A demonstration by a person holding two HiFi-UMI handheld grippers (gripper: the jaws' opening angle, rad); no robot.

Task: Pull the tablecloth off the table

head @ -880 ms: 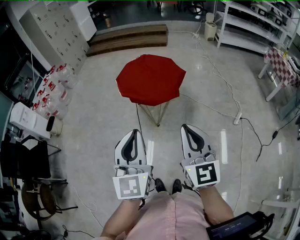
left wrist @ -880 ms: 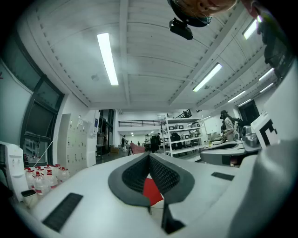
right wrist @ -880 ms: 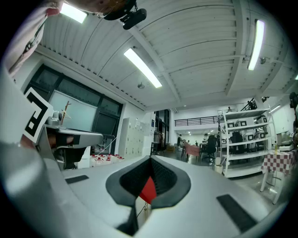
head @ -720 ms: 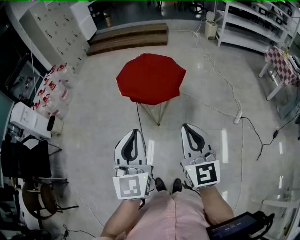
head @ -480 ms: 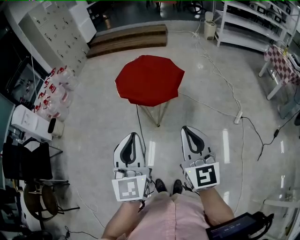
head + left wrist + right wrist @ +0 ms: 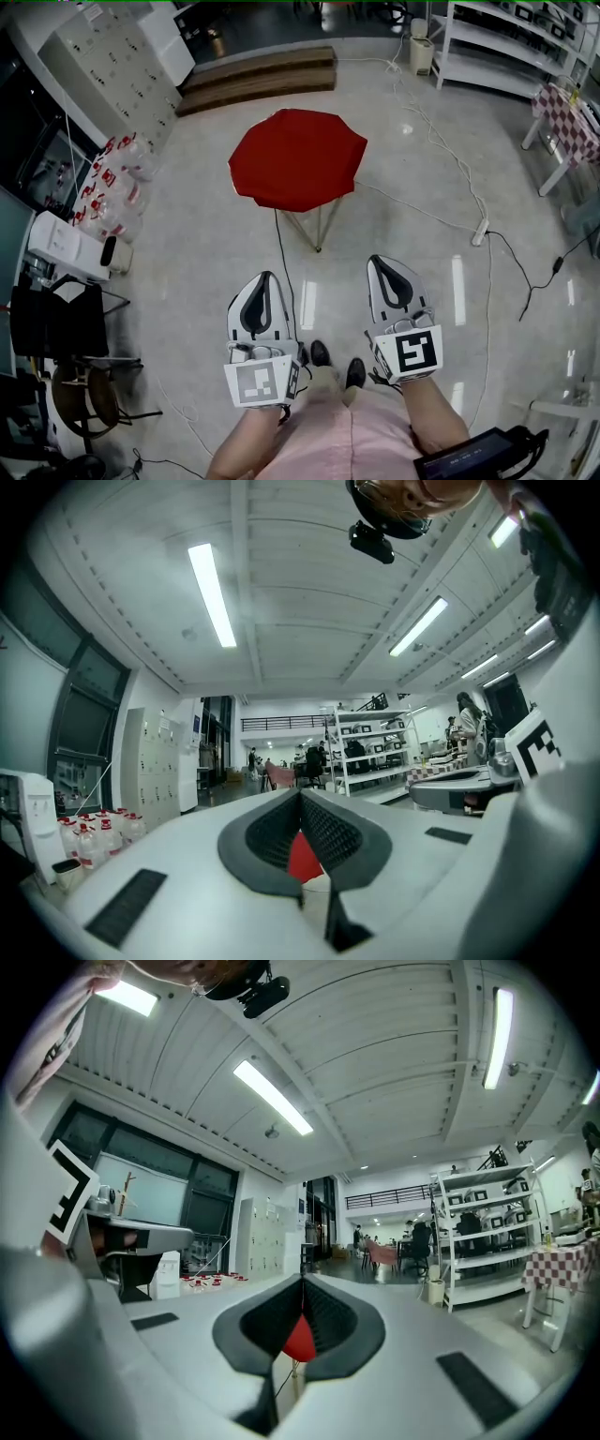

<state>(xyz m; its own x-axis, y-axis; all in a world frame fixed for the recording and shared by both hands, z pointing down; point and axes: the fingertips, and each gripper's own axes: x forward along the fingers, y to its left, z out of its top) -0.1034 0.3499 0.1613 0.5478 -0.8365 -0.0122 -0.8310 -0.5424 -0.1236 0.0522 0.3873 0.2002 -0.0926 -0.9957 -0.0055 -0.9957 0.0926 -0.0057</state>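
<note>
Bottles [image 6: 110, 178] red-labelled, print illegible, red tablecloth [image 6: 295, 157] on table [image 6: 316, 228]

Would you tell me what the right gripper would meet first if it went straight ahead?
Probably the red tablecloth on the table; the way there from the right gripper looks free, though depth is unclear.
</note>
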